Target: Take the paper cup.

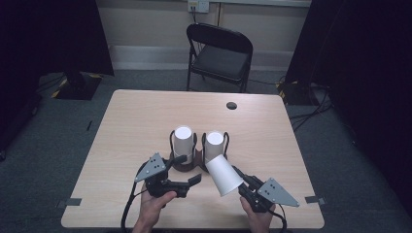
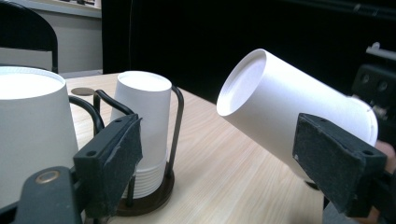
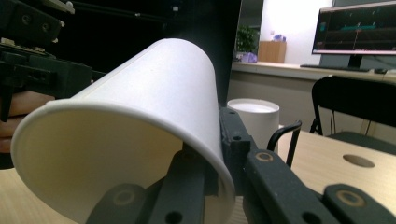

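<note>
1. Your right gripper [image 1: 241, 180] pinches the wall of a white paper cup [image 1: 224, 175] at its rim, one jaw inside the mouth and one outside, as the right gripper view shows.
2. That cup is clear of the wooden table [image 1: 136, 121], tilted, its closed base pointing up toward the cup holders; it sits just in front of the right cup holder [image 1: 225, 141].
3. Your left gripper [image 1: 187, 170] is spread wide and grips nothing; its jaws sit just in front of the left cup holder [image 1: 183, 162].
4. Each holder, a dark round base with wire loops, carries an upside-down stack of white cups: left stack [image 1: 184, 142], right stack [image 1: 214, 144]. The two holders stand side by side, near the table's middle.
5. Beyond the holders, a round grommet hole [image 1: 231, 105] marks the table's far edge, and a black folding chair [image 1: 219, 54] stands behind that.
</note>
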Action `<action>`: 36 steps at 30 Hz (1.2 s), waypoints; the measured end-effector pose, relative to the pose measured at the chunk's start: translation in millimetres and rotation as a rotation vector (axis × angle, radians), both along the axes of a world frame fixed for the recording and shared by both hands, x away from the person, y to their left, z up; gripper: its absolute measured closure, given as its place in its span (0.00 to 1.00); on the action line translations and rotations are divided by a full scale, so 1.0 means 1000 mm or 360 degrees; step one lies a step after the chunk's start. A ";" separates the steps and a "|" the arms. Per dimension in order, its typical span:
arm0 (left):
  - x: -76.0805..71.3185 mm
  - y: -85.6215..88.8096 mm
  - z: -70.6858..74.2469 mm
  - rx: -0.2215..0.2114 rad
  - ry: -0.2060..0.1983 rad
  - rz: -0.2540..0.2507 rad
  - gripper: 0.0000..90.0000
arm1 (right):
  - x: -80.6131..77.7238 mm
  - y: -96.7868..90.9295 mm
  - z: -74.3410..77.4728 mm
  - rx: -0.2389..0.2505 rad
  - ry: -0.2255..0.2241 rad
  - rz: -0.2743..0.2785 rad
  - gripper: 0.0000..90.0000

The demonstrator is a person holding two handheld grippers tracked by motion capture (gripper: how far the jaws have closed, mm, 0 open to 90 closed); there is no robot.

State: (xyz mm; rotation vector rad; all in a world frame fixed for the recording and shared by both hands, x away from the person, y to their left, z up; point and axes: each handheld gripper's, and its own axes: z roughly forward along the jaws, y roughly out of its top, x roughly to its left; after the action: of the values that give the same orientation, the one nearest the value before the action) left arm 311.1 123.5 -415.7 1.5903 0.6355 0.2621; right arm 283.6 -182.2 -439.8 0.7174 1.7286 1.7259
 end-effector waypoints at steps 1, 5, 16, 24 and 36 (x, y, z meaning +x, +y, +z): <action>0.000 -0.001 -0.001 0.0006 0.0001 -0.0010 0.17 | 0.000 0.000 0.000 -0.0009 0.0016 0.0000 0.98; -0.006 -0.002 -0.002 0.0095 -0.0053 0.0021 0.18 | 0.001 -0.002 0.002 -0.0051 0.0087 0.0012 0.98; -0.012 -0.005 -0.005 0.0285 -0.0145 -0.0016 0.17 | 0.008 -0.004 0.005 -0.0131 0.0249 0.0047 0.98; -0.013 -0.016 -0.014 0.0439 -0.0186 -0.0024 0.18 | 0.014 -0.003 0.011 -0.0241 0.0377 0.0072 0.98; -0.020 -0.041 -0.024 0.0667 -0.0304 -0.0019 0.20 | 0.025 -0.004 0.013 -0.0351 0.0622 0.0111 0.98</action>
State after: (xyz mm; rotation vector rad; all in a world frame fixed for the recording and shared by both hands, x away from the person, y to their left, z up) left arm 291.1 82.9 -439.4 1.9388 0.4392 0.5595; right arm 308.4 -185.9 -426.9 0.9488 2.1896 1.4757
